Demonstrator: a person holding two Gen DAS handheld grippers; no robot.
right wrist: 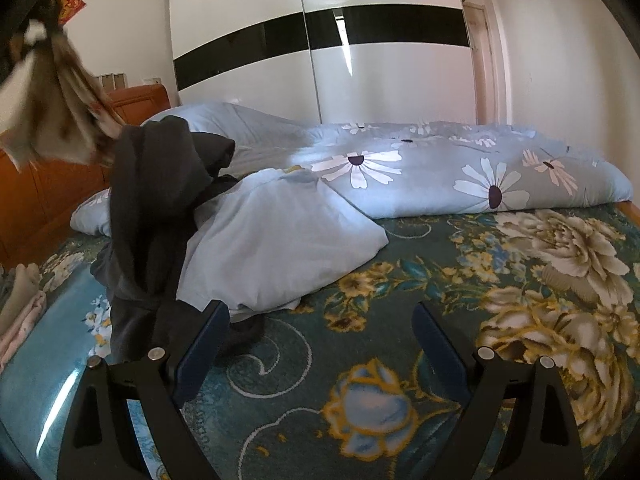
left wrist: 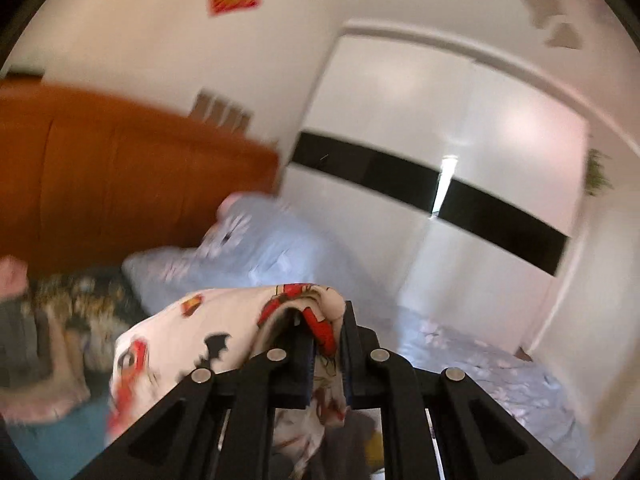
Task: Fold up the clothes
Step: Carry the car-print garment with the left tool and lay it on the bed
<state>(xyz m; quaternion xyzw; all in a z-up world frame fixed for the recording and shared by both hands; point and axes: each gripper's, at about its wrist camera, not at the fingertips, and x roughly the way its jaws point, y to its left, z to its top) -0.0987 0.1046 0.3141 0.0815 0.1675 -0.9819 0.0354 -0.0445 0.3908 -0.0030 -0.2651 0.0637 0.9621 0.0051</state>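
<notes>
My left gripper (left wrist: 326, 332) is shut on a white cartoon-print garment (left wrist: 168, 344) with red and black figures. It holds the cloth lifted above the bed, and the cloth drapes over the left finger and hangs down. The same garment shows blurred at the upper left of the right wrist view (right wrist: 52, 92). My right gripper (right wrist: 318, 320) is open and empty, low over the floral bedspread (right wrist: 400, 360). A dark grey garment (right wrist: 156, 208) lies heaped just left of it, with a light blue garment (right wrist: 272, 240) beside that.
A blue daisy-print duvet (right wrist: 460, 168) lies bunched across the far side of the bed. An orange wooden headboard (left wrist: 120, 176) stands at the left. A white wardrobe with a black band (right wrist: 320, 36) is behind. Folded pinkish clothes (right wrist: 20, 312) lie at the bed's left edge.
</notes>
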